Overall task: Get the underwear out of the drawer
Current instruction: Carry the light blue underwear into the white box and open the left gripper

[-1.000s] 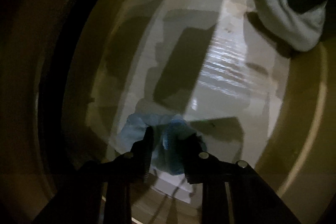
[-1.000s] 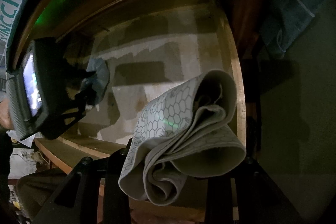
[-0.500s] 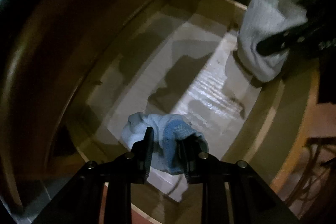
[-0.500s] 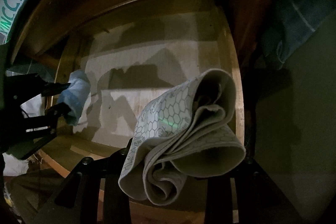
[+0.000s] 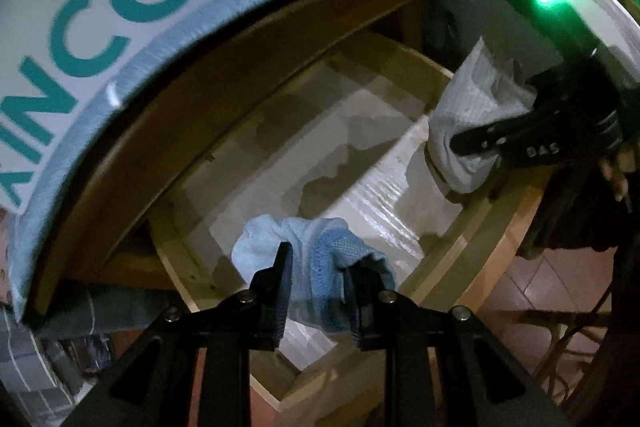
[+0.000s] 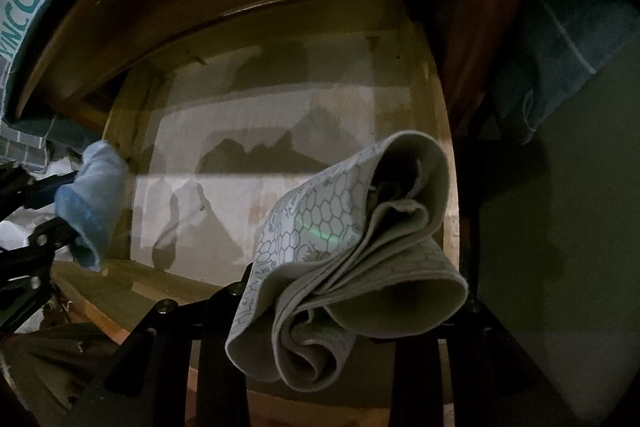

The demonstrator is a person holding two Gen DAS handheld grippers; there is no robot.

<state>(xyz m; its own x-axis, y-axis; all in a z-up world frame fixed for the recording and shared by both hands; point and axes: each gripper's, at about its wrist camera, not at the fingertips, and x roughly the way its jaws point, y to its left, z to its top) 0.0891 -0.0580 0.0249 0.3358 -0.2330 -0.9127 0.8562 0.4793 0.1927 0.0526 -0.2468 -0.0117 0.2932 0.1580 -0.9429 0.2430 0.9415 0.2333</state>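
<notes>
My left gripper is shut on light blue underwear and holds it above the open wooden drawer. The same blue piece shows at the left of the right wrist view. My right gripper is shut on folded grey underwear with a honeycomb print, held over the drawer's front right corner. That grey piece and the right gripper also show at the right of the left wrist view. The drawer's white lined bottom is bare.
A white shoe box with teal lettering sits on a blue cloth on top of the cabinet above the drawer. A dark blue-grey cloth hangs at the right. Tiled floor lies beyond the drawer's front.
Both grippers have drawn back and up from the drawer with their underwear. The left one rose the most, so the shoe box on top now shows.
</notes>
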